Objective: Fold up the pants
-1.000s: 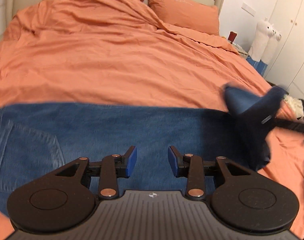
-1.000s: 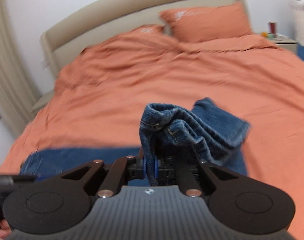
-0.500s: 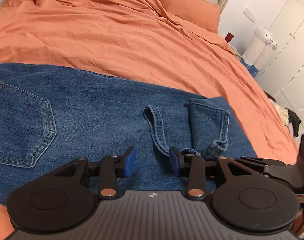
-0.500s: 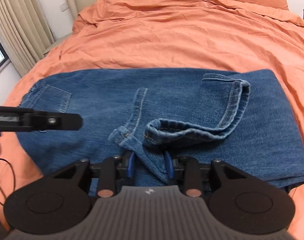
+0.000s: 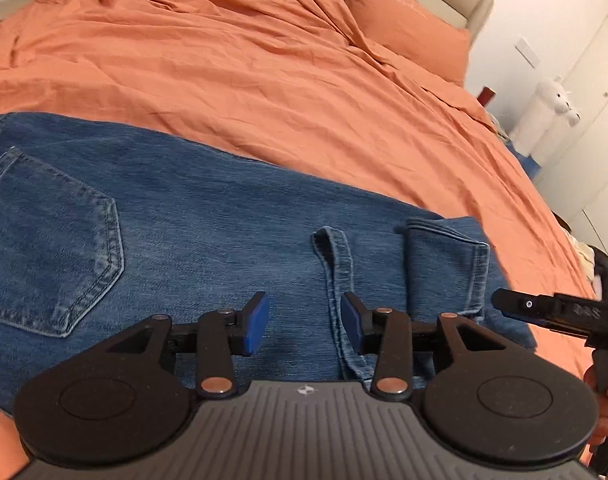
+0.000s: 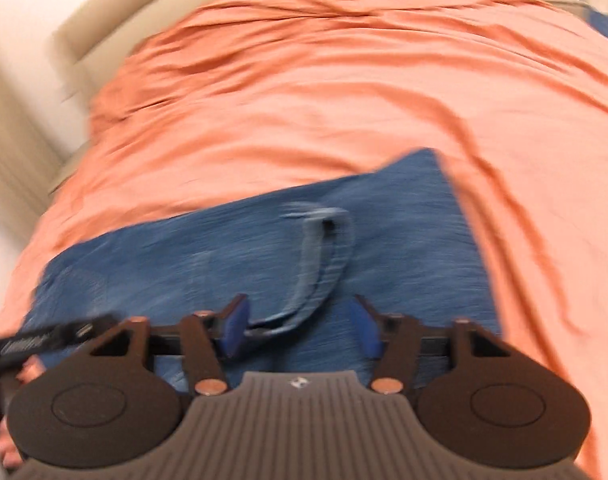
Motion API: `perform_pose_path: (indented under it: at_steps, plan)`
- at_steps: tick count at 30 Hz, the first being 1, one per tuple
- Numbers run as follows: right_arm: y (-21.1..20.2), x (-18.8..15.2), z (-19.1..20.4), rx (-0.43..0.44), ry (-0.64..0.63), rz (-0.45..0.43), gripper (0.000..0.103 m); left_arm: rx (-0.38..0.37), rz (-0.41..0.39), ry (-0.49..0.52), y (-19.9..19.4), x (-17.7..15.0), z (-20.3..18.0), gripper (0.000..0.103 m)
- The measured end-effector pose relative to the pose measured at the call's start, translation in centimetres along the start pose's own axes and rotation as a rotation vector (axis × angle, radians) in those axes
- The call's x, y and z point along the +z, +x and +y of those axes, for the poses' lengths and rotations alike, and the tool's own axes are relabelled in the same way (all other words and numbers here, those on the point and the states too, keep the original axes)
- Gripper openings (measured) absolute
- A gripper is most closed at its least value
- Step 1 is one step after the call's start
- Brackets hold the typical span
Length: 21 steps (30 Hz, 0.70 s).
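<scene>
Blue jeans (image 5: 191,232) lie flat across the near part of the orange bed, back pocket (image 5: 51,256) at the left. The leg ends (image 5: 444,264) are folded back on top at the right, with a loose hem loop (image 5: 336,264) beside them. My left gripper (image 5: 304,322) is open and empty just above the jeans, left of the hem loop. My right gripper (image 6: 297,328) is open and empty over the jeans (image 6: 404,220); the view is blurred. The hem loop (image 6: 324,248) lies between its fingers, let go. The right gripper's tip also shows in the left wrist view (image 5: 544,308).
The orange duvet (image 5: 263,80) covers the bed, with a pillow (image 5: 400,28) and beige headboard at the far end. A white llama toy (image 5: 544,116) and wardrobe doors stand at the right. A curtain (image 6: 7,152) hangs at the left.
My right gripper carried the leg ends over the jeans, laid them down, opened and pulled back. My left gripper stayed open and shifted slightly.
</scene>
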State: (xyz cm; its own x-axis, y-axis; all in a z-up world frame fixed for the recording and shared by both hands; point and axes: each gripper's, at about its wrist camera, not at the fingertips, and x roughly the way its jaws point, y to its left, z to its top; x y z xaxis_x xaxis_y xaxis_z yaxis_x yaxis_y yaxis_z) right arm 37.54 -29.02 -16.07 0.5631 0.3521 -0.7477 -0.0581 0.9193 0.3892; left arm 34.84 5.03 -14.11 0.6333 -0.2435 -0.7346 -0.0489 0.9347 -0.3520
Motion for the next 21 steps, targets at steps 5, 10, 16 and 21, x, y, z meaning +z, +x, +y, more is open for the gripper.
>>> perform_pose_path:
  at_steps: [5, 10, 16, 21]
  plan:
    - [1.8, -0.8, 0.4, -0.061, 0.0, 0.029, 0.013, 0.046, -0.038, 0.072, 0.0, -0.2, -1.1, 0.048]
    - [2.6, -2.0, 4.8, 0.127, -0.114, 0.025, 0.013, -0.097, -0.029, 0.008, 0.2, 0.1, 0.0, 0.048]
    - [1.2, -4.0, 7.4, 0.094, -0.204, -0.033, 0.014, -0.205, -0.011, -0.094, 1.8, 0.4, 1.8, 0.053]
    - [-1.1, -7.2, 4.8, -0.007, -0.178, -0.125, 0.015, -0.209, 0.023, -0.062, 3.3, -0.4, 0.9, 0.053]
